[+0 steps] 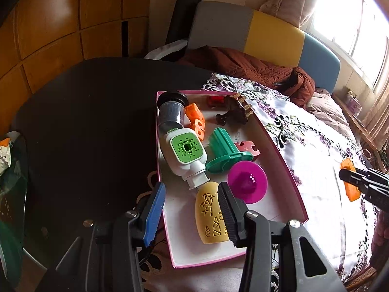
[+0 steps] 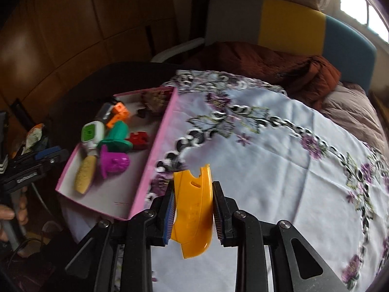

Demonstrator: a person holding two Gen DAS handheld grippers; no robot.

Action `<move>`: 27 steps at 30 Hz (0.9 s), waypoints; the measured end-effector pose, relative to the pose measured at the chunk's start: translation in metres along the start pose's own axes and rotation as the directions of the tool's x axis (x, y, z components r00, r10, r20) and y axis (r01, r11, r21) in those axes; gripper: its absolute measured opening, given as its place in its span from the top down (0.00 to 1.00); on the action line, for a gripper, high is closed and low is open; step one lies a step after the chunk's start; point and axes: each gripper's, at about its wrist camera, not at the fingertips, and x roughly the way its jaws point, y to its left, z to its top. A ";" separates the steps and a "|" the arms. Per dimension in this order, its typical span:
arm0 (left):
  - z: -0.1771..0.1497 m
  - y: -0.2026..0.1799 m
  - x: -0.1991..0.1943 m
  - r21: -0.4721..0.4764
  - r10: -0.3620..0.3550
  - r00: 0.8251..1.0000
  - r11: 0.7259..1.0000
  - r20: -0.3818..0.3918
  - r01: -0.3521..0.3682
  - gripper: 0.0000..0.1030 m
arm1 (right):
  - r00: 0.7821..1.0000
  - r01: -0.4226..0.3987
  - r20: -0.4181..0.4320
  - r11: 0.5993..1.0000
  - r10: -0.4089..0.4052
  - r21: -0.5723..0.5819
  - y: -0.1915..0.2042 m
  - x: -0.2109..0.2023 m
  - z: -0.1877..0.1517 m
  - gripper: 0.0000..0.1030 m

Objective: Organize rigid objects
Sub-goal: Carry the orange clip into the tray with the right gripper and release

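A pink-rimmed white box (image 1: 279, 150) lies on the flowered cloth (image 2: 267, 146) and holds several toys: a yellow patterned piece (image 1: 209, 214), a magenta cup (image 1: 248, 181), a green ribbed piece (image 1: 226, 150), a white and green device (image 1: 187, 150) and orange cubes (image 1: 195, 119). My left gripper (image 1: 192, 209) is open over the box's near end, its jaws either side of the yellow piece. My right gripper (image 2: 193, 209) is shut on an orange curved plastic piece (image 2: 194, 209), above the cloth to the right of the box (image 2: 155, 155). It also shows in the left wrist view (image 1: 350, 182).
A dark round table (image 1: 85, 121) lies left of the box. A brown quilted jacket (image 1: 255, 68) and a grey, yellow and blue headboard (image 1: 272, 36) are behind. A bag with clutter (image 1: 9, 170) sits at the far left.
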 end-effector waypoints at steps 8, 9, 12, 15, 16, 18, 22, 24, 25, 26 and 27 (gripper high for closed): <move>-0.001 0.013 -0.002 -0.031 0.013 1.000 0.999 0.008 -0.013 0.56 | 0.980 -0.178 -0.122 0.959 0.155 -0.218 0.090 0.043 0.016 0.73; -0.001 0.015 -0.002 -0.035 0.015 1.000 0.999 0.008 -0.014 0.56 | 0.975 -0.193 -0.150 0.954 0.161 -0.230 0.096 0.052 0.017 0.73; -0.002 0.019 -0.002 -0.043 0.017 1.000 0.999 0.005 -0.017 0.56 | 0.948 -0.256 -0.251 0.935 0.194 -0.247 0.111 0.083 0.016 0.72; -0.002 0.021 -0.001 -0.043 0.027 1.000 0.999 0.004 -0.027 0.53 | 0.951 -0.236 -0.256 0.944 0.175 -0.232 0.115 0.101 0.018 0.73; -0.003 0.022 -0.001 -0.044 0.030 1.000 0.999 0.003 -0.030 0.49 | 0.955 -0.217 -0.250 0.949 0.158 -0.227 0.115 0.104 0.018 0.73; -0.003 0.022 0.000 -0.048 0.032 0.999 0.998 0.003 -0.032 0.48 | 0.961 -0.179 -0.248 0.957 0.121 -0.228 0.114 0.111 0.015 0.73; -0.003 0.021 0.000 -0.045 0.045 0.999 0.998 0.007 -0.044 0.47 | 0.971 -0.135 -0.228 0.959 0.077 -0.251 0.116 0.112 0.007 0.73; -0.004 0.021 0.000 -0.046 0.048 0.999 0.998 0.005 -0.048 0.46 | 0.974 -0.119 -0.216 0.962 0.065 -0.245 0.116 0.111 0.006 0.73; -0.004 0.020 -0.001 -0.044 0.053 0.999 0.998 0.006 -0.053 0.46 | 0.976 -0.111 -0.209 0.964 0.061 -0.240 0.115 0.110 0.005 0.73; -0.004 0.019 -0.001 -0.042 0.057 0.998 0.998 0.009 -0.057 0.46 | 0.978 -0.104 -0.201 0.967 0.057 -0.232 0.115 0.108 0.004 0.73; -0.004 0.019 -0.002 -0.039 0.059 0.998 0.998 0.012 -0.058 0.46 | 0.980 -0.097 -0.192 0.970 0.054 -0.222 0.115 0.107 0.003 0.72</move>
